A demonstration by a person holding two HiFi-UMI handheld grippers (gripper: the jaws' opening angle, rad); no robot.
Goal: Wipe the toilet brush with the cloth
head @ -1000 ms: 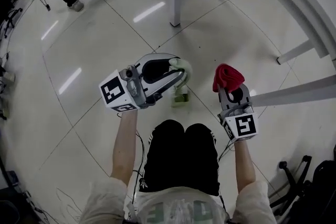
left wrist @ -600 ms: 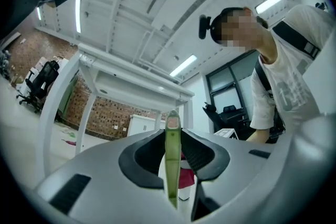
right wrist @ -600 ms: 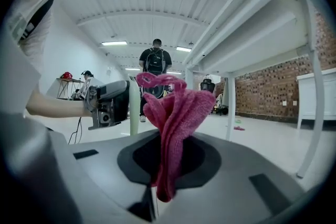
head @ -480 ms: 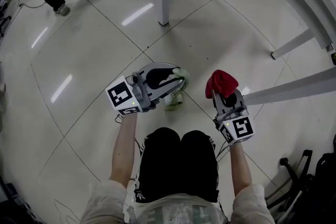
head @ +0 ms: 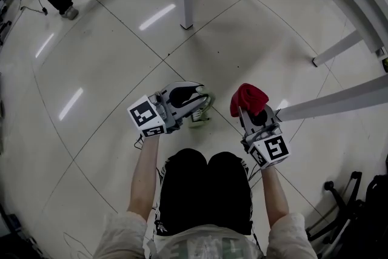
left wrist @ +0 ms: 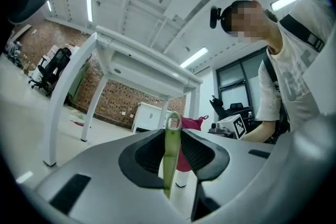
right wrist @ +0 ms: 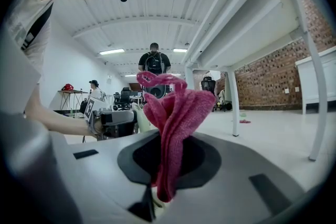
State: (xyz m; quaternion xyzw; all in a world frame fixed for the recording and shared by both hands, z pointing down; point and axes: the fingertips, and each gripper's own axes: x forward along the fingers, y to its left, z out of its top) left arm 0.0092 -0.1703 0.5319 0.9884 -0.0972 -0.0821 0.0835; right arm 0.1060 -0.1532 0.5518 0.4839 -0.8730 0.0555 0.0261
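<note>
- The toilet brush (left wrist: 169, 160) is at the centre of the head view. Its thin green handle is pinched between the narrow-set jaws of the left gripper (head: 195, 98), and the loop end pokes up past them.
- The cloth (right wrist: 176, 113), red and bunched, is clamped in the right gripper (head: 250, 111). It is just right of the brush, near it but not touching.
- The step appears to be bringing the cloth to the brush. It would go best with the brush held steady and the loose upper fold of the cloth laid on it, then drawn along it. The pressure should be light, since the slim handle could twist in the grip.
- A small green stand (head: 199, 119), probably the brush's holder, sits on the floor (head: 109, 70) directly below the brush in the picture. What it holds is too small to tell.
</note>
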